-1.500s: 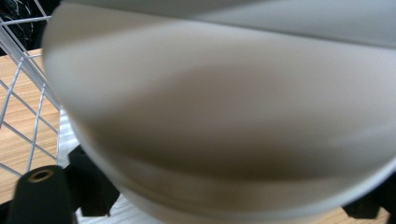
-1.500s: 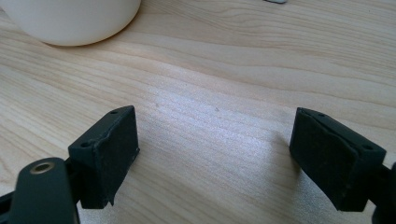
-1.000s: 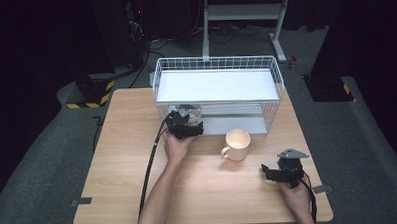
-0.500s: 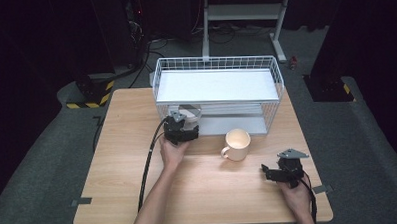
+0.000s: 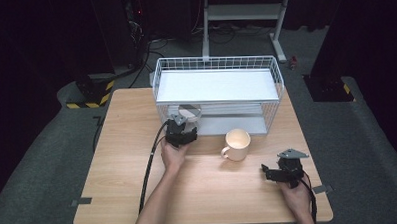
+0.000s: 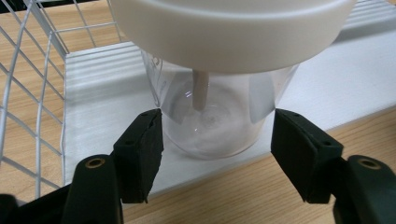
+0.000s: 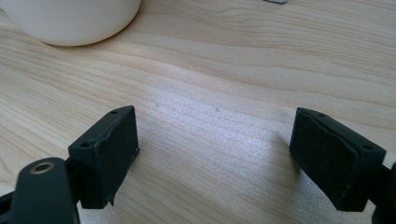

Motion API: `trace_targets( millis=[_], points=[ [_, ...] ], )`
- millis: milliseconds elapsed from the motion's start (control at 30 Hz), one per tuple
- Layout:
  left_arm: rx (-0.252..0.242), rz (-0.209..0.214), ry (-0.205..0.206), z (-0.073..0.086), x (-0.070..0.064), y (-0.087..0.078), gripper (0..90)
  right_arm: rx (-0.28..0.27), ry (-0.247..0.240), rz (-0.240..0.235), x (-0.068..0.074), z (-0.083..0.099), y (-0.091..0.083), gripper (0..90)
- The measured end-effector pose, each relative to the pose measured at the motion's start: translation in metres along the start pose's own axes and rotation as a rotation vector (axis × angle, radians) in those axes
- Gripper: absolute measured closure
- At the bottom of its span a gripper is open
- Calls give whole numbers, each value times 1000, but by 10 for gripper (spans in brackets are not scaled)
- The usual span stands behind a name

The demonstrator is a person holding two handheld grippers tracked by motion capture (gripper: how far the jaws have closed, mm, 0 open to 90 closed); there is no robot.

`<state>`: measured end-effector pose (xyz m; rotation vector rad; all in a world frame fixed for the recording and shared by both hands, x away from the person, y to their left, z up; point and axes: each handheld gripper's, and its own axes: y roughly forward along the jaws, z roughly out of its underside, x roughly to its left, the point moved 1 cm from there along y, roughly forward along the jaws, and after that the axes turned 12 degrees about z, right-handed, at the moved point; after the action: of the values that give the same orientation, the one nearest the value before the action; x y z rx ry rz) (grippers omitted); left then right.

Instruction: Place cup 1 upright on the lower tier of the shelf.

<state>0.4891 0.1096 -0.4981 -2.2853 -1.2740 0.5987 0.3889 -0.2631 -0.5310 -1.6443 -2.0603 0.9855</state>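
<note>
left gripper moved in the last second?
Yes. In the high view the left gripper has pushed forward toward the white wire rack, carrying the clear plastic cup with white lid onto the rack's lower shelf; its jaws now stand open.

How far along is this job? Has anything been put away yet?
The clear lidded cup already stands on the rack's lower shelf. In hand: the left gripper has its open jaws on either side of the cup, not clamped. Probably left: the cream mug on the table, untouched, with the right gripper open and empty nearby.
</note>
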Motion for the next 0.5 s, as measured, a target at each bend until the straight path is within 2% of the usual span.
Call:
trace_targets(
  millis=[333,433,500],
  points=[
    [23,-22,1,-3,4,9,378,0,0,0,0,0,0,154],
    [32,-44,13,-7,4,14,380,0,0,0,0,0,0,154],
    [36,-44,4,-9,5,16,384,0,1,0,0,0,0,154]
  ],
)
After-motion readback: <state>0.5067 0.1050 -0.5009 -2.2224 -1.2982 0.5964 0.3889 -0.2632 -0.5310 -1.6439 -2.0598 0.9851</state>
